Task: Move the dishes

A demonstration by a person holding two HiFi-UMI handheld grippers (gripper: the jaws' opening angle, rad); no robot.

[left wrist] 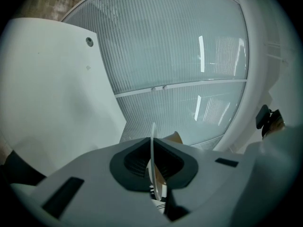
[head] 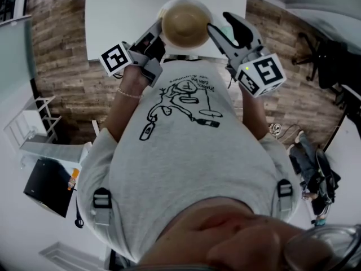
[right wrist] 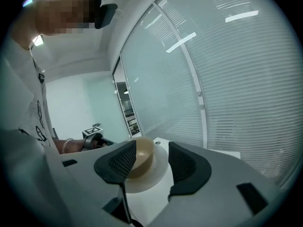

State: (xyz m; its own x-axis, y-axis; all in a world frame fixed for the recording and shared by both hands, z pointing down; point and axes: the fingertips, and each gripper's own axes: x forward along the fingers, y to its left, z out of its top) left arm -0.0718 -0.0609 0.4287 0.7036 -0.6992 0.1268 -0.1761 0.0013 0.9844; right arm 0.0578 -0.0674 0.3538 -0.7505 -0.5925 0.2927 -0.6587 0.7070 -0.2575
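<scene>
A tan bowl (head: 185,22) sits on a white plate (head: 169,5), held up over the near edge of a white table (head: 130,16). My left gripper (head: 158,34) is shut on the plate's left rim; in the left gripper view the thin rim (left wrist: 153,143) stands edge-on between the pads, with the bowl (left wrist: 176,138) behind. My right gripper (head: 221,29) is open at the plate's right side. In the right gripper view the bowl (right wrist: 143,159) and plate (right wrist: 158,171) lie just ahead of the open right gripper (right wrist: 150,163), and the left gripper's marker cube (right wrist: 93,129) shows beyond.
The floor is wood planks (head: 67,89). A black office chair (head: 322,55) stands at the right, with bags (head: 313,171) on the floor below it. A white rack (head: 28,126) and a black box (head: 48,186) are at the left. A glass wall with blinds (left wrist: 180,56) is behind the table.
</scene>
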